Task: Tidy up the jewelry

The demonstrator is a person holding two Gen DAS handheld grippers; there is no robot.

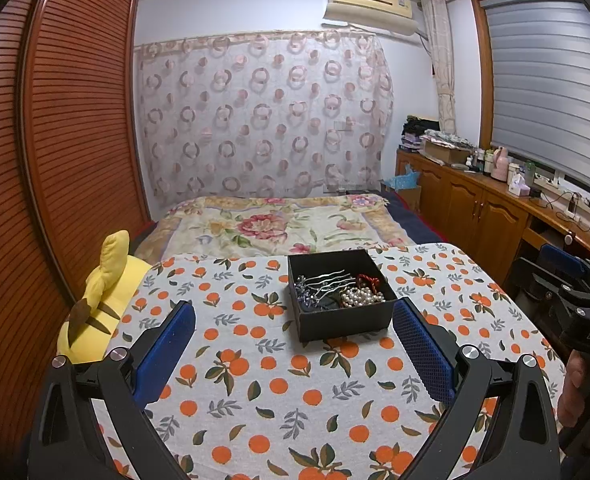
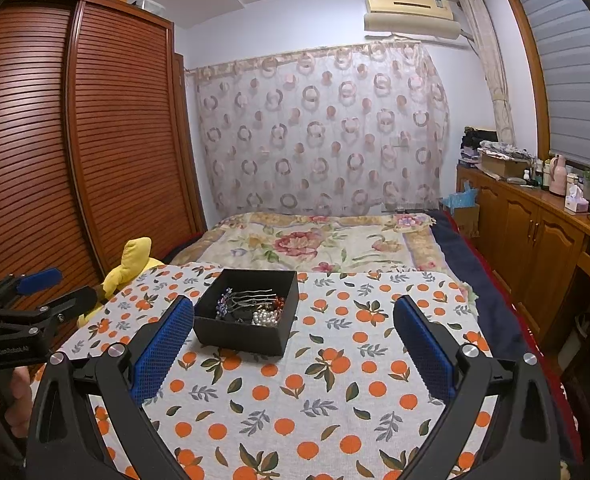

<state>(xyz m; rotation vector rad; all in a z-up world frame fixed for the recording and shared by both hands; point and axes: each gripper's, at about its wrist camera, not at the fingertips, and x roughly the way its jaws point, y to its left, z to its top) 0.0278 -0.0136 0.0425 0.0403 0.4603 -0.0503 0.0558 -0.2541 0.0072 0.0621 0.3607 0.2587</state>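
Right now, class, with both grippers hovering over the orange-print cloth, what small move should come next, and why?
Probably ease the right gripper forward and left toward the black box. Both grippers are open and empty, and all the jewelry, hairpins and pearls, lies jumbled inside it. The left gripper could steady the box.

Black left tool (image 1: 294,344), blue textured pads (image 1: 423,350), silver screws, bare skin

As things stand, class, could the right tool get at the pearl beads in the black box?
Probably yes. The right tool is open, the black box has no lid, and the pearl beads lie on top near its front wall.
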